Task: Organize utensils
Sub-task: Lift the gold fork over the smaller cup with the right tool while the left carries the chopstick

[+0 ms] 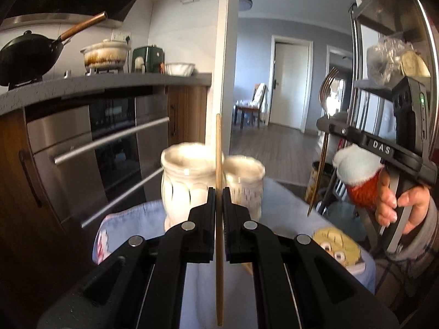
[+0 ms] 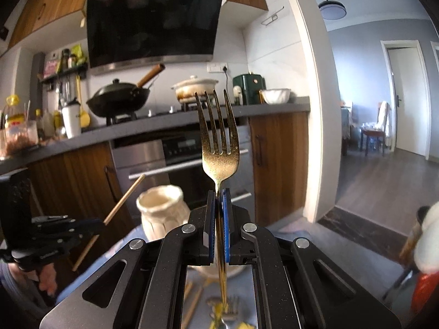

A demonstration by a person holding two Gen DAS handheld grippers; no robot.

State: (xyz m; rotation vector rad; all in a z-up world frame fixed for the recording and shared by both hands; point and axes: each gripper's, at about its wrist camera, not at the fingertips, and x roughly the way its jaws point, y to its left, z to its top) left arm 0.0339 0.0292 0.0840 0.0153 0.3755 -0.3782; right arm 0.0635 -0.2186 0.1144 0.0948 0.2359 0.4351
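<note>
Black tongs fill the foreground of both views, each pair closed tight on a slim utensil. Left tongs (image 1: 219,192) pinch a wooden chopstick (image 1: 218,148) held upright, its ends reaching above and below the jaws; right tongs (image 2: 218,193) clamp a gold fork (image 2: 220,148) by the neck, tines up. Beyond them, the table (image 1: 285,203), under a pale printed cloth, carries two cream ribbed jars: the left jar (image 1: 184,181) and, just beside it, the right jar (image 1: 245,183), likely the holders for sorting. Risks, as I judge them: both utensils are gripped at one narrow point, so either could pivot or slip on lowering; a long chopstick entering off-centre could catch a rim and tip a jar; the two holders stand close, so the tongs may collide. Left wrist view alone shows both jars and the person's hand (image 1: 397,205) on the right handle. Right wrist view alone shows more utensils (image 2: 225,307) lying on the table below, blurred.
</note>
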